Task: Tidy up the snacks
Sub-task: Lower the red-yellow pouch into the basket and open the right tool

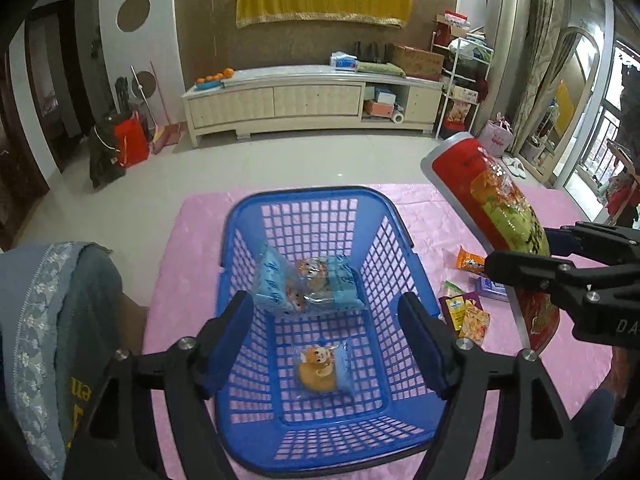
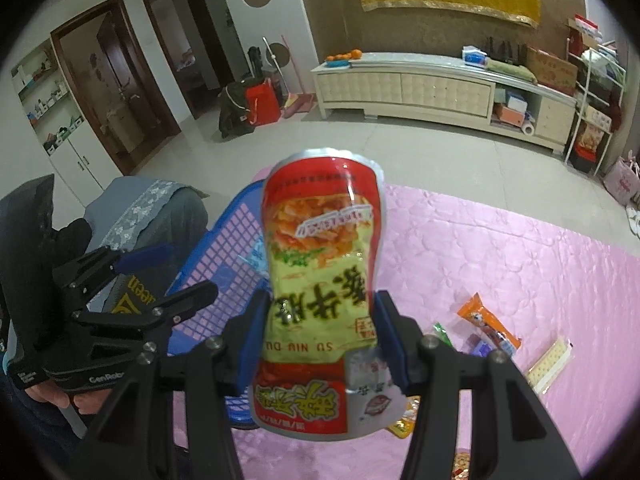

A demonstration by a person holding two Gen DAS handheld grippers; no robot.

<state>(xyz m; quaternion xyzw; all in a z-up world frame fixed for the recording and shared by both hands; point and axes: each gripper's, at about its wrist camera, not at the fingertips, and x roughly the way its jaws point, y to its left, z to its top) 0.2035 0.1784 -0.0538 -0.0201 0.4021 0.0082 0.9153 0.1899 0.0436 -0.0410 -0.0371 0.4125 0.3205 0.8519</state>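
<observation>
A blue plastic basket point(image 1: 372, 280) stands on a pink cloth and holds three small cake packs point(image 1: 320, 364). My left gripper point(image 1: 326, 340) is open and empty, its fingers over the basket's near half. My right gripper point(image 2: 318, 332) is shut on a large red and green snack bag point(image 2: 320, 280), held in the air right of the basket. The bag also shows in the left wrist view point(image 1: 496, 208). The basket shows in the right wrist view point(image 2: 224, 256), left of the bag.
Loose snack packs lie on the pink cloth right of the basket: an orange pack point(image 2: 490, 322), a purple pack point(image 1: 492, 288), a yellow pack point(image 1: 472, 322) and a cracker pack point(image 2: 550, 362). A chair with grey cloth point(image 1: 52, 320) stands left of the basket.
</observation>
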